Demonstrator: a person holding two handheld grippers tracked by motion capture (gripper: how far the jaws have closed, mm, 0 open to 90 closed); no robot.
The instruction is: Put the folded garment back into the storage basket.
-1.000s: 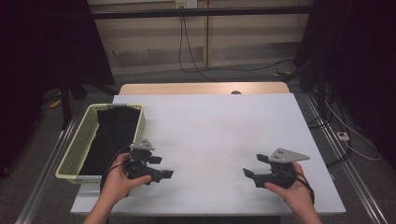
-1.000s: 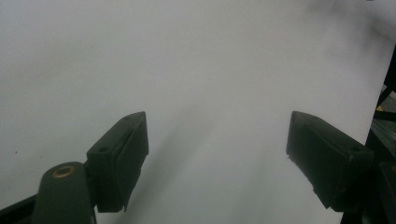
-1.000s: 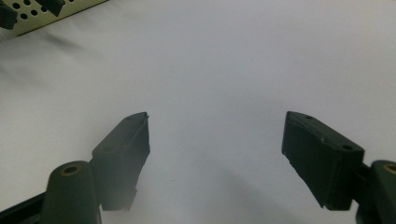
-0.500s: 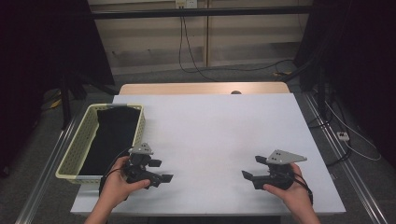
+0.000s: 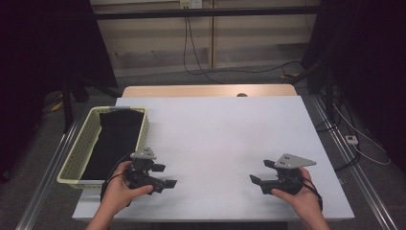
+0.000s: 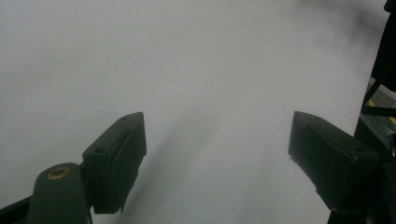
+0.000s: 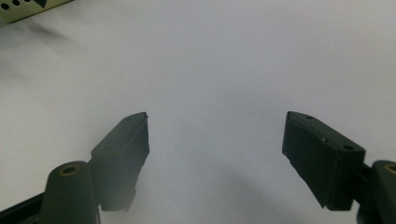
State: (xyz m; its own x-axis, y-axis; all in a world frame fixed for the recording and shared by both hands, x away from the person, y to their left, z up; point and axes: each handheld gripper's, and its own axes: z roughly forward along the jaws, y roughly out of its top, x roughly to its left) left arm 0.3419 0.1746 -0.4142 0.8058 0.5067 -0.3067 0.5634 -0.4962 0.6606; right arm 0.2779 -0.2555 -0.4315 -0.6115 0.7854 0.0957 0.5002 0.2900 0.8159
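Right now both hands rest low at the near edge of the white worktop (image 5: 215,139). Left gripper (image 5: 162,175) sits just beside the pale yellow basket (image 5: 76,153), its fingers (image 6: 116,158) spread wide with nothing but bare worktop between them. Over on the other side, well apart, the right gripper (image 5: 261,173) points inward toward the left one, fingers (image 7: 123,154) likewise released and empty. In the basket lies a dark folded cloth (image 5: 115,141), stretched along its length. A corner of that basket (image 7: 28,9) peeks into the right gripper view, top left.
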